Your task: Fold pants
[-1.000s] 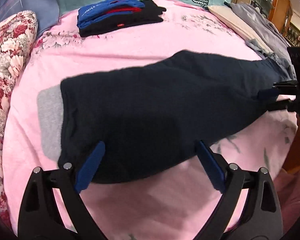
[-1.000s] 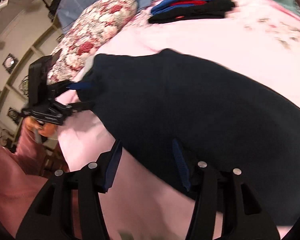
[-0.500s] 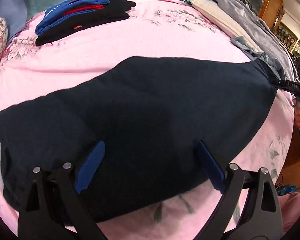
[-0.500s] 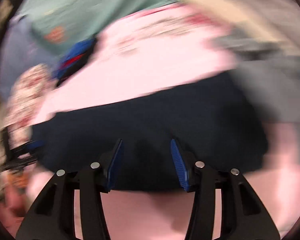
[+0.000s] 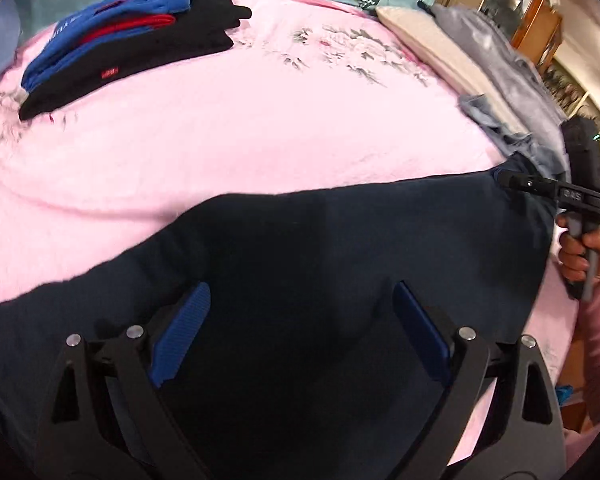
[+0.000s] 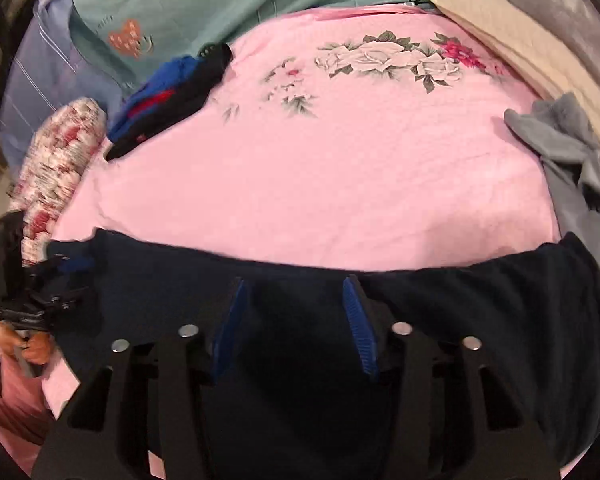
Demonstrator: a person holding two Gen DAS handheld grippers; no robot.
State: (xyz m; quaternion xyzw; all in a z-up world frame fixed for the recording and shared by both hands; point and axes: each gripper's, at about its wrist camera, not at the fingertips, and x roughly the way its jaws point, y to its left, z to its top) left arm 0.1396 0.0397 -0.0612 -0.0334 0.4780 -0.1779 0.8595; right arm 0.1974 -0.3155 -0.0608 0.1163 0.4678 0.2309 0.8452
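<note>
Dark navy pants (image 5: 340, 260) lie stretched across the pink bedspread (image 5: 260, 120). My left gripper (image 5: 300, 316) hangs over their middle, wide open, with only flat cloth under its blue pads. In the left wrist view, my right gripper (image 5: 506, 178) reaches the pants' far right corner, held by a hand (image 5: 580, 256). In the right wrist view the right gripper (image 6: 296, 312) is over the pants' (image 6: 500, 300) upper edge. Its jaws are closing with dark cloth between them, a gap still showing. The left gripper (image 6: 70, 270) shows at the pants' left end.
A stack of folded blue, red and black clothes (image 5: 132, 40) sits at the back left. A floral pillow (image 6: 60, 168) lies at the left edge. Beige and grey blankets (image 5: 460, 60) and a crumpled grey-blue garment (image 6: 560, 140) line the right side. A wooden cabinet (image 5: 532, 4) stands beyond.
My left gripper has slid right along the pants, and the grey waistband has left its view. The right gripper has swung round toward the head of the bed, and its jaws have narrowed.
</note>
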